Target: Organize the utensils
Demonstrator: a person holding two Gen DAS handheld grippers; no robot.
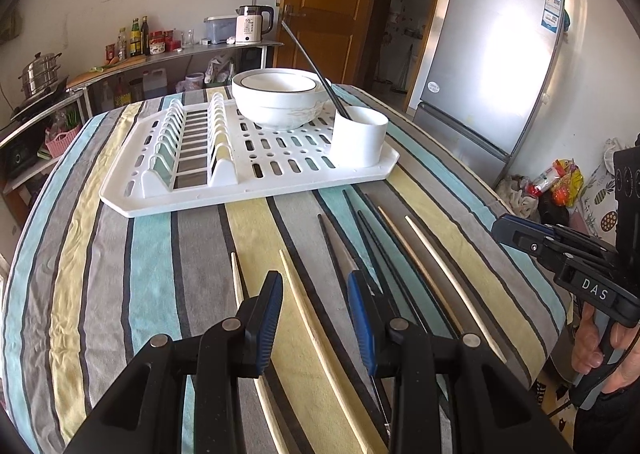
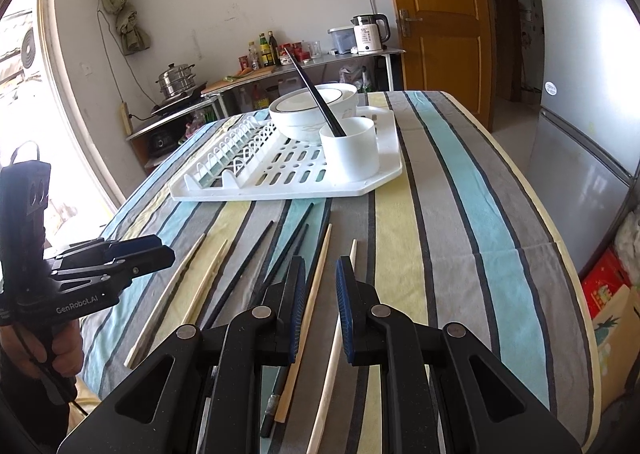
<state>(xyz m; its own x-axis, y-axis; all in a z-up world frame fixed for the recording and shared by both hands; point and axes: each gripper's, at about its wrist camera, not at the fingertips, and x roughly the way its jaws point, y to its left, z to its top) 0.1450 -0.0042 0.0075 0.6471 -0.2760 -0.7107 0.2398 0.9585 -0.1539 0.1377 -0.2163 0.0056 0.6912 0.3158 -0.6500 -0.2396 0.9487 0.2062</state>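
Note:
Several loose chopsticks lie on the striped tablecloth, some pale wood (image 1: 308,318) (image 2: 316,294), some black (image 1: 372,242) (image 2: 248,266). A white drying rack (image 1: 192,193) (image 2: 360,185) holds a white utensil cup (image 1: 360,137) (image 2: 352,149) with one black chopstick (image 1: 316,69) (image 2: 316,93) leaning in it. My left gripper (image 1: 315,294) is open and empty, low over a wooden chopstick. My right gripper (image 2: 320,278) is open and empty, over another wooden chopstick; it also shows in the left wrist view (image 1: 520,232).
Stacked white bowls (image 1: 280,93) (image 2: 312,109) sit on the rack behind the cup. A plate-slot section (image 1: 188,137) fills the rack's left side. A silver fridge (image 1: 492,53) stands right of the table. A counter with a kettle (image 1: 252,23) and bottles runs along the back wall.

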